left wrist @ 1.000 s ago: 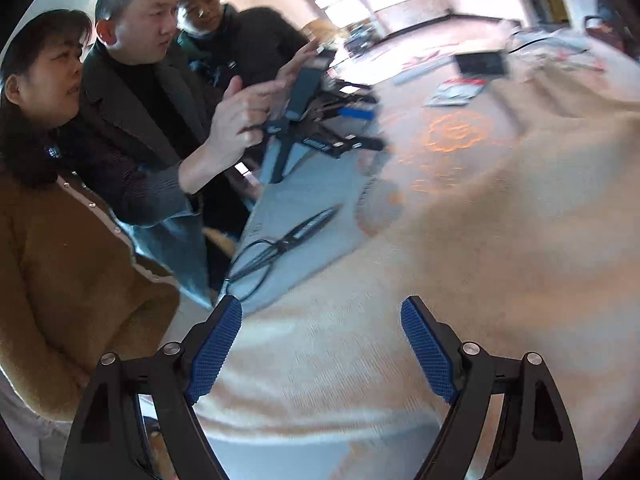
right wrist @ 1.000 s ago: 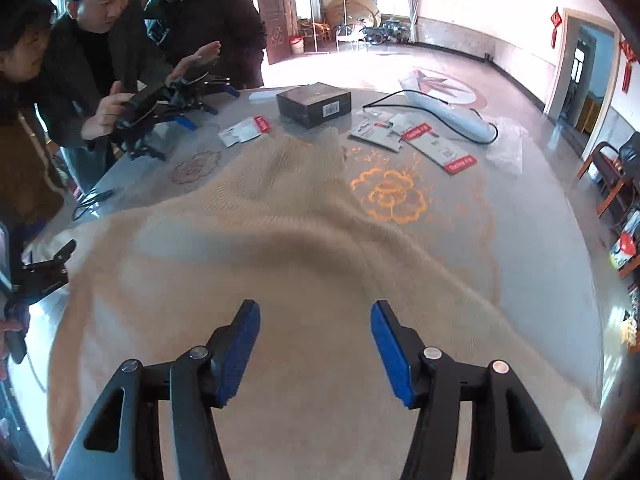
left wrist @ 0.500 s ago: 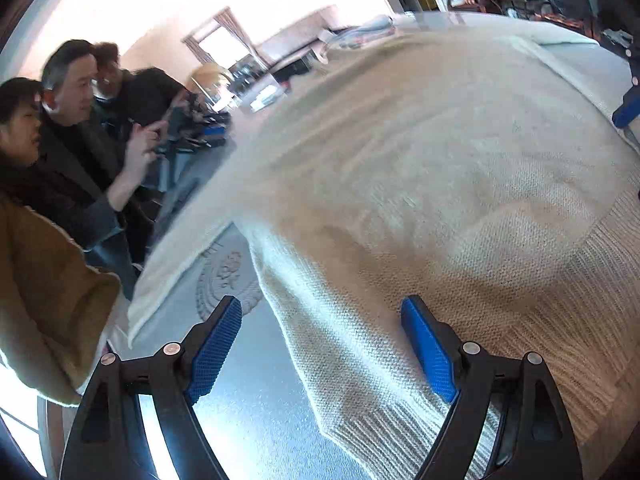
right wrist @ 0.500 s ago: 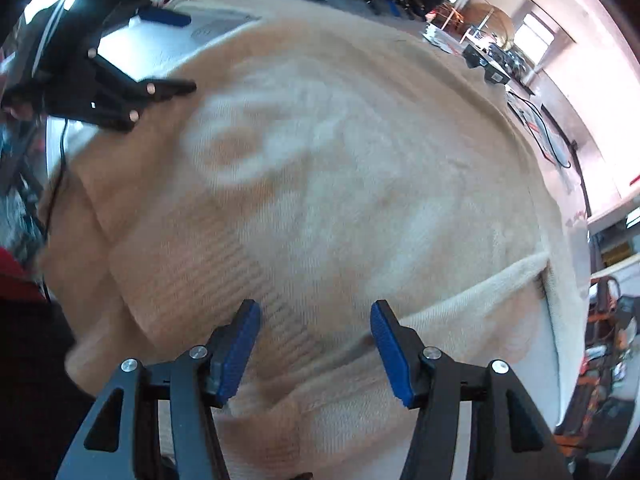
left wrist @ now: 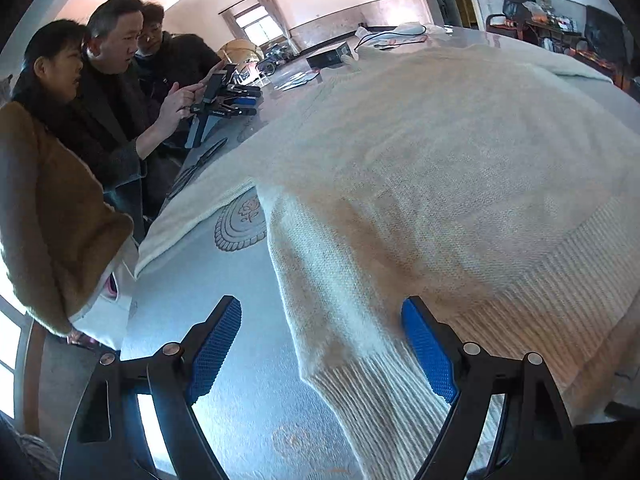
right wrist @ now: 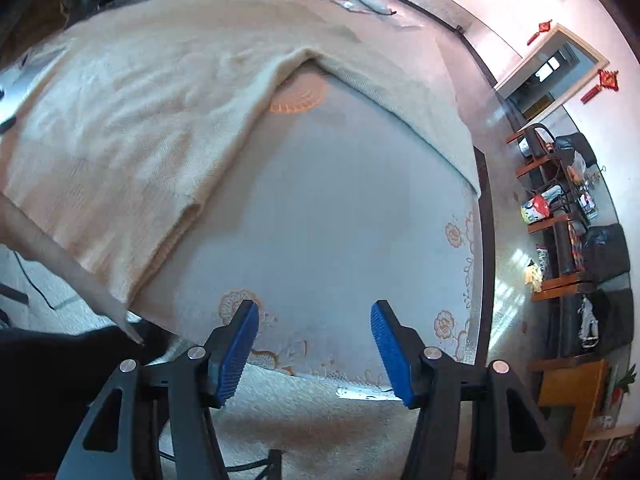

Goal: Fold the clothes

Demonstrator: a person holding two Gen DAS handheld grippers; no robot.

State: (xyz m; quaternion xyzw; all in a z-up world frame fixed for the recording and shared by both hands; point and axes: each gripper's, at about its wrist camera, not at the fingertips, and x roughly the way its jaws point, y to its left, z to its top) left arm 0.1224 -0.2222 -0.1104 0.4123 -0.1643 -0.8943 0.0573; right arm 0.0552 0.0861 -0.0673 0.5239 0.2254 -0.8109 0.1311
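A cream sweater [left wrist: 420,168] lies spread flat on the table [right wrist: 340,208], the left gripper [left wrist: 322,354] gaping apart over its ribbed hem corner, possibly touching it, while the right gripper [right wrist: 312,350] hangs wide apart above bare tabletop beside the sweater.

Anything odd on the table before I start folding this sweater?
The cream sweater lies flat, nothing spilled or damaged. Both grippers, left and right, are open and hold nothing. Only clutter: scissors and a black box lie close to the sweater's edges.
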